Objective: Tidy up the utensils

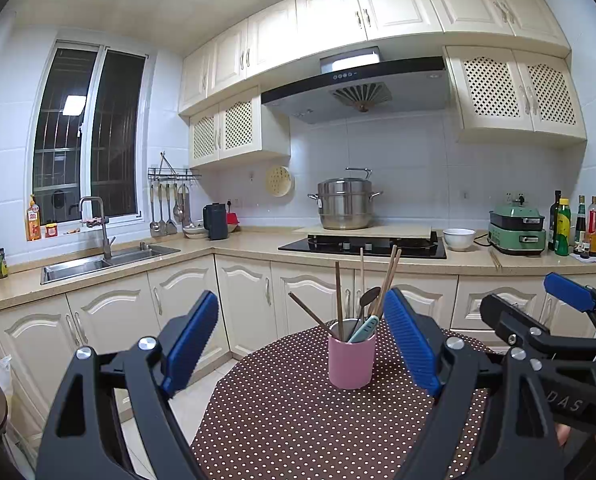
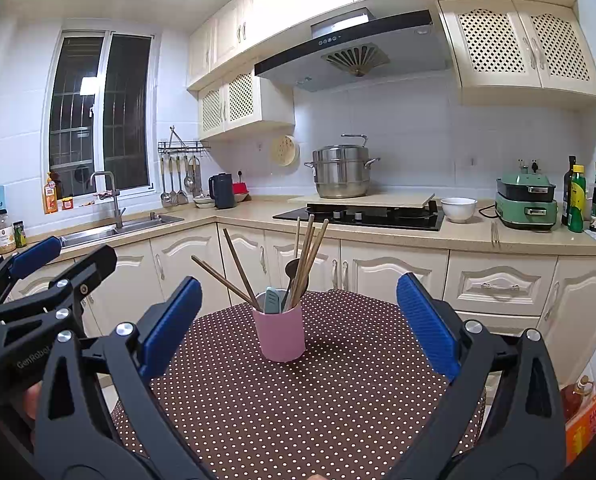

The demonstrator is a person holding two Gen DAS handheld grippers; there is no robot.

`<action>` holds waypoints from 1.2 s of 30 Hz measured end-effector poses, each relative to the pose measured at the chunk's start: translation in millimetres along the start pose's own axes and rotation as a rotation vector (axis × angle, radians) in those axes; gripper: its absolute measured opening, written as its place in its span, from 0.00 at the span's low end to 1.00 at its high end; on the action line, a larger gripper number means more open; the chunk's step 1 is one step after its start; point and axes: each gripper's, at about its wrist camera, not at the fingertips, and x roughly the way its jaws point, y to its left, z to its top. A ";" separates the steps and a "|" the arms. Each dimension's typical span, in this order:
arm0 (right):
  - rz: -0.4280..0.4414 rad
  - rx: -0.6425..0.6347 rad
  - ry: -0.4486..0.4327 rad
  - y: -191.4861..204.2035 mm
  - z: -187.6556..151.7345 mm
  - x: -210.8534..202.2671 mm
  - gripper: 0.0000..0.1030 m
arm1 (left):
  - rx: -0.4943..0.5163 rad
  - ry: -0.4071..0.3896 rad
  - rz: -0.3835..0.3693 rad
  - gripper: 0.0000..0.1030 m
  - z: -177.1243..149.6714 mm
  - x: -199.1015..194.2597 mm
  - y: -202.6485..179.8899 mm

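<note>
Utensils stood bunched in a pink cup near the middle of the table, on its brown dotted cloth. We held both tongs back from it, touching nothing.

Furthest left, our left tongs were spread wide with nothing between the blue pads; in their own view the cup sat between the two fingers but well beyond them. Next, a lone chopstick leaned far out over the cup's left rim, and we judged it the easiest to take: light, stiff and thin, likely to roll or twist between flat pads unless pinched around mid-shaft, clear of its neighbours. A second stick leaned less steeply beside it. Then came a pale green handle, short and probably plastic, tucked low in the cup and harder to reach. A dark spoon and a tight cluster of chopsticks stood almost upright; gripping one there risked dragging others. We took the cup itself for light and tippable, so any pull should go straight up. Furthest right, our right tongs were equally wide and empty.
</note>
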 end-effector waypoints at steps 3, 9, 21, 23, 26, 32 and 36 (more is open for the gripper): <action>0.001 0.001 0.001 -0.1 0.0 0.2 0.93 | 0.000 0.000 -0.001 0.81 0.2 0.2 0.2; 0.001 0.001 0.000 -0.1 0.2 0.1 0.93 | 0.000 -0.001 0.000 0.81 -0.4 0.8 1.1; 0.006 0.006 0.004 2.0 -0.2 3.8 0.93 | -0.001 0.000 0.000 0.81 -0.7 1.1 1.7; 0.007 0.006 0.005 2.2 -0.1 4.4 0.93 | -0.001 0.000 -0.002 0.81 -0.7 1.0 1.9; 0.007 0.008 0.006 2.5 -0.4 4.0 0.93 | -0.001 0.001 0.000 0.81 -1.6 1.3 2.4; 0.007 0.011 0.010 2.0 -0.9 5.1 0.93 | -0.001 0.004 -0.001 0.81 -3.3 2.7 3.3; 0.008 0.012 0.011 1.7 -1.3 5.3 0.93 | -0.001 0.004 -0.001 0.81 -3.8 3.2 3.6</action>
